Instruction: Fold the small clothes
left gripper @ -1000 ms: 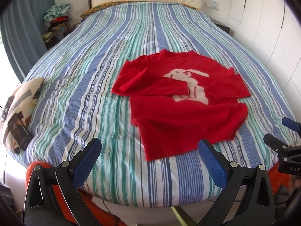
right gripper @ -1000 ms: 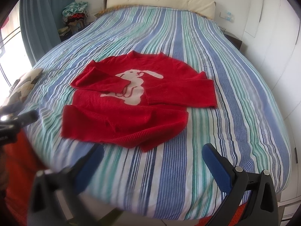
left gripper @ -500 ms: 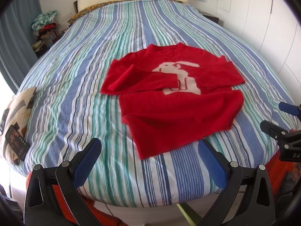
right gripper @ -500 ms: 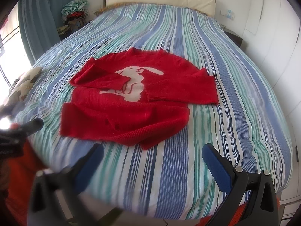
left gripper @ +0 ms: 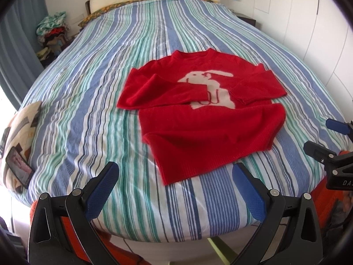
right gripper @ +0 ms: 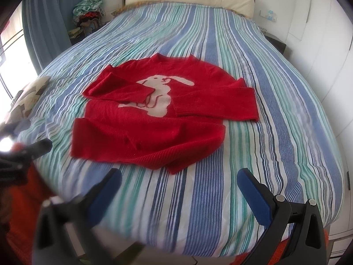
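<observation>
Red knitted sweater with white rabbit motif (left gripper: pixel 209 119), sleeves folded across its chest, lies on blue-green striped bed (left gripper: pixel 92 101) | my left hand-held gripper (left gripper: pixel 174 190) wide open, empty | my right hand-held gripper (right gripper: pixel 179 190) wide open, empty.

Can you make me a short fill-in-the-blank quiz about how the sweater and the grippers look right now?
1. The red sweater lies on a bedspread patterned with ____.
2. The white figure on the sweater's chest is a ____.
3. Both sleeves are folded ____ across the sweater's front.
4. The left hand-held gripper and the right hand-held gripper both have their jaws ____, holding nothing.

Missing words: stripes; rabbit; inward; open
</observation>
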`<state>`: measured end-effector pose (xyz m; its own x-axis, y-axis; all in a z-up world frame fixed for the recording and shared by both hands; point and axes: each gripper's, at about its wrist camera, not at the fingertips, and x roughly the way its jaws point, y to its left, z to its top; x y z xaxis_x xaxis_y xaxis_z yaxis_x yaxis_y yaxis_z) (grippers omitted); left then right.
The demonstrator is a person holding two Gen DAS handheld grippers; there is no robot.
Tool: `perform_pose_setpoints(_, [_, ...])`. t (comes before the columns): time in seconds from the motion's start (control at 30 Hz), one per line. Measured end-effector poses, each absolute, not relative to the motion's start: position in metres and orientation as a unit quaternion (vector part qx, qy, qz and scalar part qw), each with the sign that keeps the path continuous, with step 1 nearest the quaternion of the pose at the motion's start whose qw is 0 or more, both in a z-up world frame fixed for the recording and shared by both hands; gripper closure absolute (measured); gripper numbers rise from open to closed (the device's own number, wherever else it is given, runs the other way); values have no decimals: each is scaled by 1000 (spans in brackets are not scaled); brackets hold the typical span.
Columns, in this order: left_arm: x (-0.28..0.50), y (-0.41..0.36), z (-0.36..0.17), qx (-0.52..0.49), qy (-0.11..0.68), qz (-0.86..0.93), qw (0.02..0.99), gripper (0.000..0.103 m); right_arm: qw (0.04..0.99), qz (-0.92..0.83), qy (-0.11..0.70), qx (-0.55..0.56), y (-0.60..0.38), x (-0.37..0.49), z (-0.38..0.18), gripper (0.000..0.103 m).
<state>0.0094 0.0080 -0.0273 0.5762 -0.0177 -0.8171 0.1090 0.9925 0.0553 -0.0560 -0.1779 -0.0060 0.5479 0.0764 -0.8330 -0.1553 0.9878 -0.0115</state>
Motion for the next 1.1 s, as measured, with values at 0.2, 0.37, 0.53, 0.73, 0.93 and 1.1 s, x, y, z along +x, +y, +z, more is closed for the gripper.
perform_pose_setpoints(0.2, [9,7,-27,53,458,-37,886,1,879,66,471,-42,-177,-56,-5,0])
perform_pose_setpoints(0.37, [8,14,-34,44,475,-41,878,1,878,66,471,-43,-177,-57,-6,0])
perform_pose_setpoints(0.53, [7,60,-62,-28,521,-15,853,1,881,62,468,-40,-183,-58,-3,0])
perform_pose_setpoints(0.73, [18,89,-98,-120,552,-50,823,1,872,33,487,-7,-221,-53,-31,0])
perform_pose_setpoints(0.93, [63,64,-130,-122,561,-117,810,11,843,129,496,164,-263,-26,-90,0])
perform_pose_setpoints(1.1, [75,58,-142,-130,564,-137,804,30,798,189,506,268,-275,5,-145,28])
